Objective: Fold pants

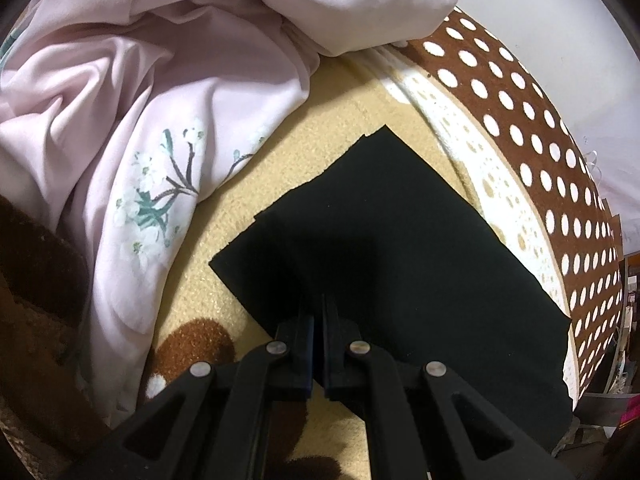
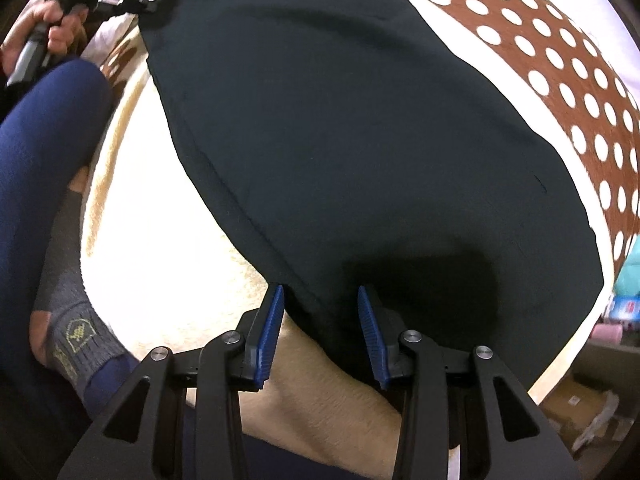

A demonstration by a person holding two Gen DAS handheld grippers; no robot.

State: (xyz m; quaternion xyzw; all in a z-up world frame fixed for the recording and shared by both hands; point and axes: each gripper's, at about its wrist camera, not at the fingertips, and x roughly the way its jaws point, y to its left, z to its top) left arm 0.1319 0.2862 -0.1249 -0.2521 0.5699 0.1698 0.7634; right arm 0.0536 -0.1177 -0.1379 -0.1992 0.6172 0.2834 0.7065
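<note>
Right hand-held gripper (image 2: 320, 300): black linkage arms, blue ribbed pads (image 2: 270, 336), jaws part-way apart. The near edge of the pants (image 2: 360, 128) lies between the pads; neither pad visibly presses on the cloth. It points down at the bed.

Left hand-held gripper (image 1: 319, 304): black arms, jaws drawn fully together, tips sitting on the edge of the pants (image 1: 384, 232); whether cloth is pinched between them cannot be told from its own view. In the right wrist view the same gripper (image 2: 146, 2) sits at the far corner of the garment, held by a person's hand (image 2: 52, 28).

Pants: black, spread flat in a broad panel on the blanket, a seam running along the left side in the right wrist view; stacked layered edges show at the far corner in the left wrist view.

Blanket (image 2: 168, 240): cream fleece with brown patches and a brown border band with white dots (image 2: 560, 64), covering the bed.

Sheet (image 1: 120, 120): pale pink, floral print, bunched beside the pants, not touching them.

Person's leg (image 2: 44, 128): dark blue legging, grey sock (image 2: 72, 328), resting at the blanket's left edge.
</note>
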